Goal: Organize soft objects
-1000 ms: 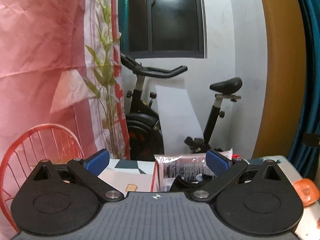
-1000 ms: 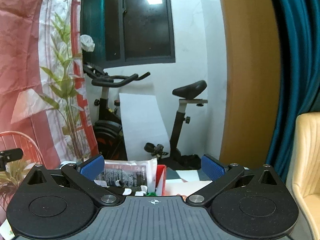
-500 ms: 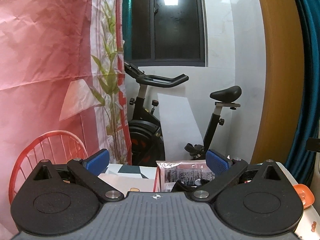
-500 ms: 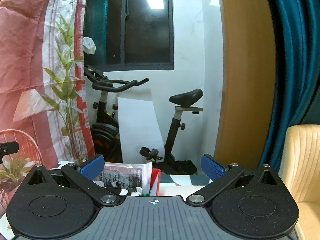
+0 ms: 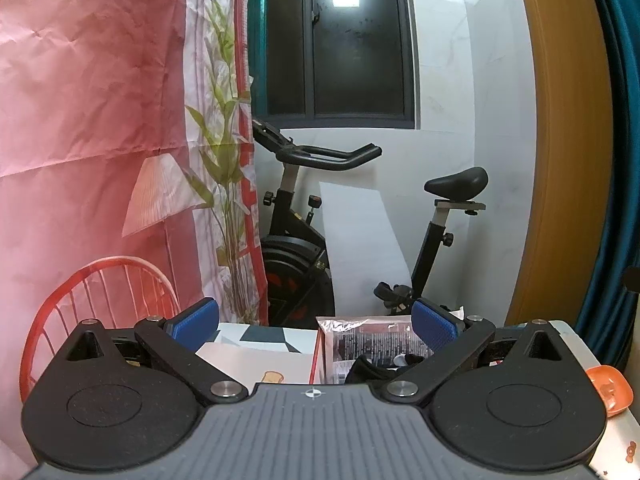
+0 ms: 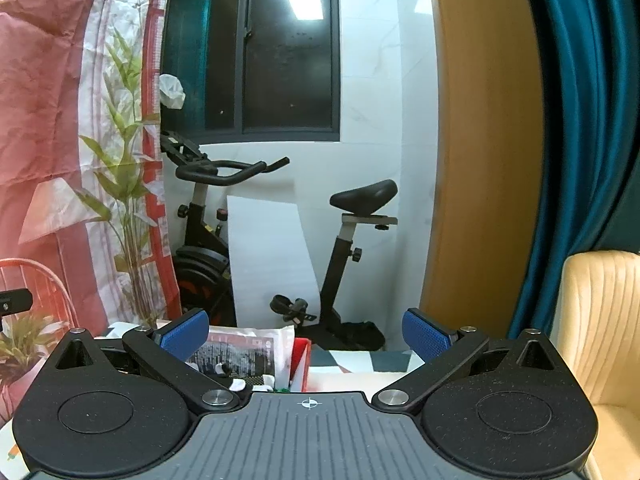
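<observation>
- The left tongs (image 5: 316,326) stood wide open, their two blue ribbed pads (image 5: 196,322) well apart and with nothing between them.
- The right tongs (image 6: 306,332) were likewise spread wide, blue pads (image 6: 424,336) apart and holding nothing.
- Both tongs were raised and pointed level across the room, above the near edge of the table (image 5: 568,330).
- A clear crinkled plastic packet with a dark printed label (image 5: 368,340) stood upright in a red-walled box (image 5: 316,356) on the table, just beyond the left tongs and nearer their right pad.
- In the right wrist view the same packet (image 6: 240,354) sat behind the left pad, with small black and white soft items (image 6: 236,384) lying below it; the red box wall (image 6: 302,364) was just to its right.
- A white sheet with a dark geometric pattern (image 5: 256,344) covered the table left of the box.
- An orange plastic piece (image 5: 610,388) lay at the table's right edge in the left wrist view.
- A black exercise bike (image 5: 304,240) stood behind the table against a white wall, with a white board (image 5: 360,248) leaning in front of it.
- A red wire chair (image 5: 100,292) stood at the left before a pink printed curtain (image 5: 80,120).
- A cream upholstered chair (image 6: 600,328) and a teal curtain (image 6: 568,120) were at the right.
</observation>
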Motion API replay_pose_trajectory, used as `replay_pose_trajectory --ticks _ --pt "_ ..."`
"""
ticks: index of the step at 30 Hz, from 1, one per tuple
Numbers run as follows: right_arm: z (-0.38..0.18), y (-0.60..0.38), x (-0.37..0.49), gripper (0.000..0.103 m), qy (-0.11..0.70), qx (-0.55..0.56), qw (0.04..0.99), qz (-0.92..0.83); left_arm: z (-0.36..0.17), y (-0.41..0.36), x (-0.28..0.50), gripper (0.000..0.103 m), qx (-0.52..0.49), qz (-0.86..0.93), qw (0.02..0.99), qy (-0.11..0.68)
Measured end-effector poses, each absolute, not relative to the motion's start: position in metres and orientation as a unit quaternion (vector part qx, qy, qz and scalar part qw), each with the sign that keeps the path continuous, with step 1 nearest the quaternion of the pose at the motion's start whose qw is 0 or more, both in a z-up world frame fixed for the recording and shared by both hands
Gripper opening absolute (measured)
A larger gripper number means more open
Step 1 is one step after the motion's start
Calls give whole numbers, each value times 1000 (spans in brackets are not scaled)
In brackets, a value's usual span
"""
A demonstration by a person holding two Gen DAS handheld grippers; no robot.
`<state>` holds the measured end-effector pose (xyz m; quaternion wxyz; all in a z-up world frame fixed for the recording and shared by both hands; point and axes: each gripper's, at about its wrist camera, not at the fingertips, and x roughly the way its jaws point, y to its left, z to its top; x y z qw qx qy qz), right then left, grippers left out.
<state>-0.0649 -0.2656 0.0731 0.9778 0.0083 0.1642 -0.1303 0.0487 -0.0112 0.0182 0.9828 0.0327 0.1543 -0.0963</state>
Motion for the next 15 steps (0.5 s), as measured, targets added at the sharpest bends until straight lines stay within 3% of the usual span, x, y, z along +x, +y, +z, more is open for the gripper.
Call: replay_pose_trajectory --ticks 15 --pt "69 -273 -64 103 168 8 977 -133 17 -8 52 103 30 -93 983 156"
